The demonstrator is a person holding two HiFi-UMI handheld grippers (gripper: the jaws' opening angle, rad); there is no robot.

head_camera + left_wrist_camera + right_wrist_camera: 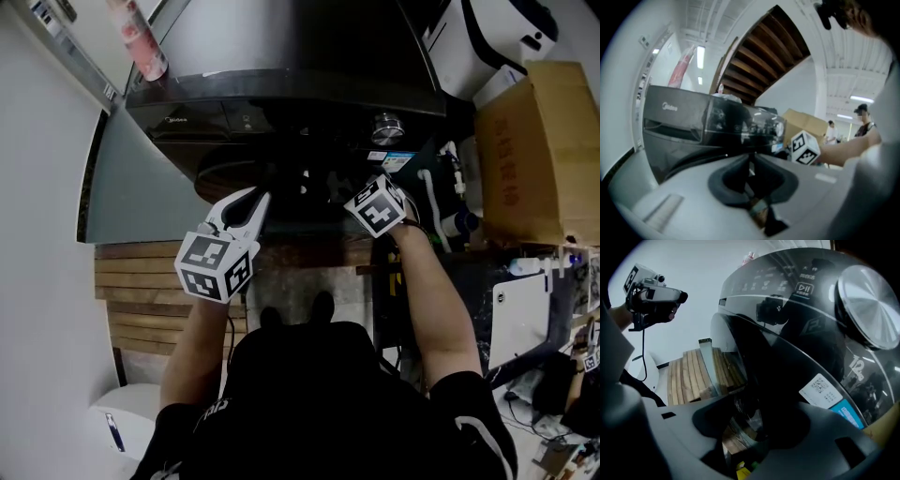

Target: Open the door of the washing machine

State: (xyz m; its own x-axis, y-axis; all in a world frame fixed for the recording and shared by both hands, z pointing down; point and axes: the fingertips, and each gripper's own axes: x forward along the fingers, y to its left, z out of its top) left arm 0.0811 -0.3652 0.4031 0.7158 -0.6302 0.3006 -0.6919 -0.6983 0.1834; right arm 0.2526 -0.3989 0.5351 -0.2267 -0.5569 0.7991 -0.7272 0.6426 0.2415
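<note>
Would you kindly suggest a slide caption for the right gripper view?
Right gripper, jaws apart about the rim of the washing machine's glass door; left gripper held off to the side.

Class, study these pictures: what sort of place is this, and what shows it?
Probably a workshop or storeroom, not a home laundry: a dark grey front-loading washing machine stands near a brown cardboard box and a wooden slatted platform.

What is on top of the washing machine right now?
A pink patterned bottle stands at the left edge of the washing machine top. The top's far part runs out of the head view, so anything there is unseen.
</note>
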